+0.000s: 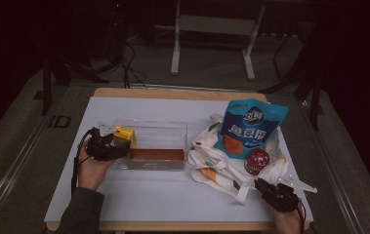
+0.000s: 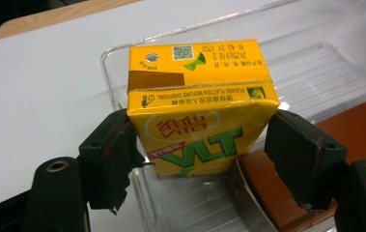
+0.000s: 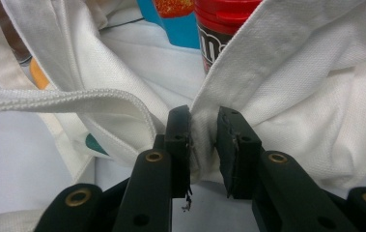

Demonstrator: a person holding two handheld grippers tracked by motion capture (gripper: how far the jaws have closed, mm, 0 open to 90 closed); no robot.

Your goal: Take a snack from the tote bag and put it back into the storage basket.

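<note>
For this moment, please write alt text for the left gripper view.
The left gripper has a yellow drink carton between its two black jaws, at the corner of a clear plastic bin. The left jaw touches the carton; a thin gap shows beside the right one. A brown-orange flat item lies in the bin, on a white tabletop.

one yellow drink carton (image 2: pixel 200 121), one clear tray (image 1: pixel 170 130), one cloth bag (image 1: pixel 216 168), one blue snack pouch (image 1: pixel 251 127), one red can (image 1: pixel 256 161)

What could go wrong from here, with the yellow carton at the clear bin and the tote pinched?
The left claw holds the yellow drink carton only by its lower part, with the right pad barely on it, so it might tip or slip over the clear bin. The right claw grips just a fold of the white tote bag; pulling could topple the red-lidded jar or blue snack bag.
</note>
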